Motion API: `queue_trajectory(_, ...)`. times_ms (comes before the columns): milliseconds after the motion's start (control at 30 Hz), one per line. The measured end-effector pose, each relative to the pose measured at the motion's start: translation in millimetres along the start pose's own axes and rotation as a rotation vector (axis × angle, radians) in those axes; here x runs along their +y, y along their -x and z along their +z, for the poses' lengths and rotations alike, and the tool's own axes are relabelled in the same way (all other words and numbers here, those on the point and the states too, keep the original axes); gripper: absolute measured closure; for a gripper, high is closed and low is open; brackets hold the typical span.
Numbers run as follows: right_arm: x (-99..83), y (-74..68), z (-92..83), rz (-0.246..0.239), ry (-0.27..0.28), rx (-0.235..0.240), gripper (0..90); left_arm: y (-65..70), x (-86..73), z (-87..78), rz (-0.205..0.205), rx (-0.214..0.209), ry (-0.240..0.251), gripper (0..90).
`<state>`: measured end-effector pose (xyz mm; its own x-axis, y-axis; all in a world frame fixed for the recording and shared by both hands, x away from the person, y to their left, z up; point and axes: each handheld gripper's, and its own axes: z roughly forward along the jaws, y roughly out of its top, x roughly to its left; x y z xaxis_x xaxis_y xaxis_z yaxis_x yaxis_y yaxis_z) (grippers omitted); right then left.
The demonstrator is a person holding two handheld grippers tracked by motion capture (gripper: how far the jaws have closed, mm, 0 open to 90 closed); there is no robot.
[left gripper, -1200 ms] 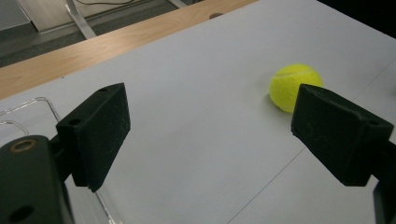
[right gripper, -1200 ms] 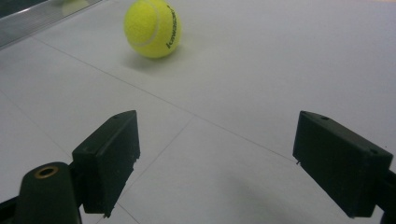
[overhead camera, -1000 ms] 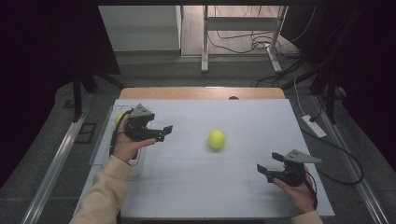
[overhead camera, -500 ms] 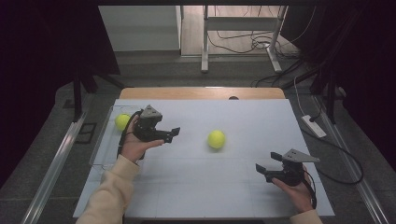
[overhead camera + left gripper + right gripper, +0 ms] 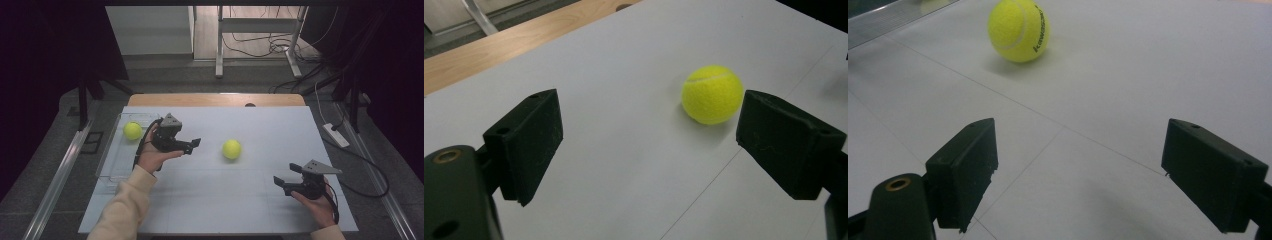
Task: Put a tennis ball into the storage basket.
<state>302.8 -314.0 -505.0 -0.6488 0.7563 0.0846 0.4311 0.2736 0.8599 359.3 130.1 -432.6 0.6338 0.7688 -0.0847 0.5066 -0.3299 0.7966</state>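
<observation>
High view: the left hand-held gripper [image 5: 196, 145] hovers over the counter [image 5: 270, 200] toward its left side, jaws apart and empty, pointing at a yellow tennis ball [image 5: 231, 149] that lies near the counter's middle, a little apart from the jaw tips. A second tennis ball [image 5: 132, 130] sits in a clear tray [image 5: 111, 167] along the left edge. The right hand-held gripper [image 5: 282, 176] rests near the front right corner, jaws wide apart, holding nothing, well apart from the middle ball.
</observation>
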Motion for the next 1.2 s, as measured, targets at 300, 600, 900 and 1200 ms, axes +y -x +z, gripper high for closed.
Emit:
queue_trajectory(300, -0.4, 0.1, -0.8, -0.002, 0.002, -0.002, 14.8, 6.1, 3.4, 10.3, 0.018, -0.016, -0.014, 12.4)
queue_trajectory(600, -0.6, -0.6, -0.9, -0.008, 0.0, -0.001, 14.8, 11.9, 5.4, 19.4, 0.027, -0.025, -0.03, 12.2)
queue_trajectory(900, -1.1, -0.5, -0.8, -0.009, -0.003, -0.002, 14.8, 15.8, 8.0, 28.7, 0.027, -0.039, -0.039, 12.1)
queue_trajectory(1200, -1.1, -1.2, -1.0, -0.012, -0.004, -0.004, 14.8, 17.8, 10.7, 35.8, 0.035, -0.044, -0.046, 12.1)
